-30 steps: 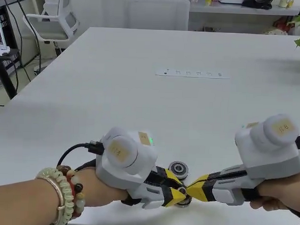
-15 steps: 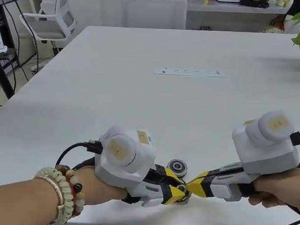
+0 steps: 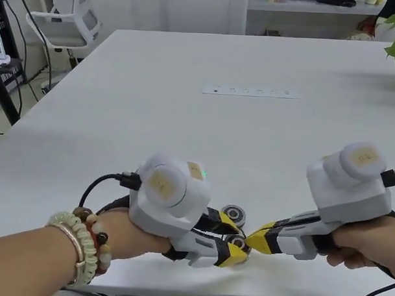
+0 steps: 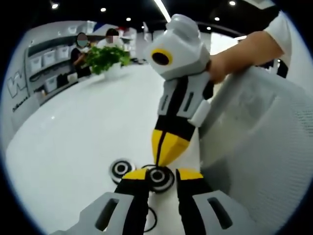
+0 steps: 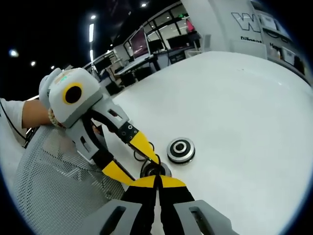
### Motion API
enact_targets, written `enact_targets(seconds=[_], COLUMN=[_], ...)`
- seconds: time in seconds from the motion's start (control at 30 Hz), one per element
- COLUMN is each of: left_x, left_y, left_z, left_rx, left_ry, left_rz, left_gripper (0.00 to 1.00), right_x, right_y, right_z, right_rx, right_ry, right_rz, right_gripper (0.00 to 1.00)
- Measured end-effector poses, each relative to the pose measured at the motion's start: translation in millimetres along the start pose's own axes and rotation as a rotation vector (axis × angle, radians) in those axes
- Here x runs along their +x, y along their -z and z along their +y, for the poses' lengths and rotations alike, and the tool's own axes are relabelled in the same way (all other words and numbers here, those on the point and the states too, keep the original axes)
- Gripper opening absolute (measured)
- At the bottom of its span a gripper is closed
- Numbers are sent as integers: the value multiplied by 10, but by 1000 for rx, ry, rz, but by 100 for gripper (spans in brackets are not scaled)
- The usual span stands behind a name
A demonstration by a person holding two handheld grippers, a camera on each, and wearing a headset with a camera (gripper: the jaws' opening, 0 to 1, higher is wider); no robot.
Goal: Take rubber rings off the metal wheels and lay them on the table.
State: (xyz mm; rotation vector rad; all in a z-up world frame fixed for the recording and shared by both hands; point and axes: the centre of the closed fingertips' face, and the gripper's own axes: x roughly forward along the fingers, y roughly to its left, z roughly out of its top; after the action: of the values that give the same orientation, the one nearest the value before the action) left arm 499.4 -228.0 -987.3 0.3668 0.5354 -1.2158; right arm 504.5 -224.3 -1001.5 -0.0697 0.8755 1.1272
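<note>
Metal wheel [image 4: 160, 179] in left gripper [image 4: 162, 175]

I am holding a gripper in each hand, low and close in front of me, with their noses pointing at each other. My left hand [image 3: 126, 241] is wrapping around the back of the left gripper [image 3: 238, 248], and the forearm is reaching in from the lower left (beaded bracelets [image 3: 83, 248] are sitting on that wrist). That gripper's jaws are standing apart, bearing on either side of a metal wheel [image 4: 160, 178]. My right hand [image 3: 361, 250] is clasping the right gripper [image 3: 253, 238] by its handle and bringing it in from the right, nose angling slightly down. Its jaws are lying pressed flat together, and their yellow tip is poking into the gap between the left gripper's jaws.
</note>
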Motion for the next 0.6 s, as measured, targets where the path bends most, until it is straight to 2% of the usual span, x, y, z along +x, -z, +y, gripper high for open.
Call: enact_targets(seconds=[0.1,0.27,0.4,0.6], left_x=[-51,-216,-402,-672], left_y=[-26,-156,-299,-244], left_z=[-23,-23,0,26], left_rx=[-33,28,19,44], left_ry=[15,0,-14,-60], left_rz=[8,-7,-40,-31], left_gripper=[27,37,41,50], right_x=[-17,-24,-42,-87], right_y=[-33,-51,-77,-127], right_z=[6,20,28,26], right_rx=[8,9,9,33], right_ry=[-3,-7,-9,-11], right_rz=[-14,-20,-30,-54], right_gripper=[0,0,0,0])
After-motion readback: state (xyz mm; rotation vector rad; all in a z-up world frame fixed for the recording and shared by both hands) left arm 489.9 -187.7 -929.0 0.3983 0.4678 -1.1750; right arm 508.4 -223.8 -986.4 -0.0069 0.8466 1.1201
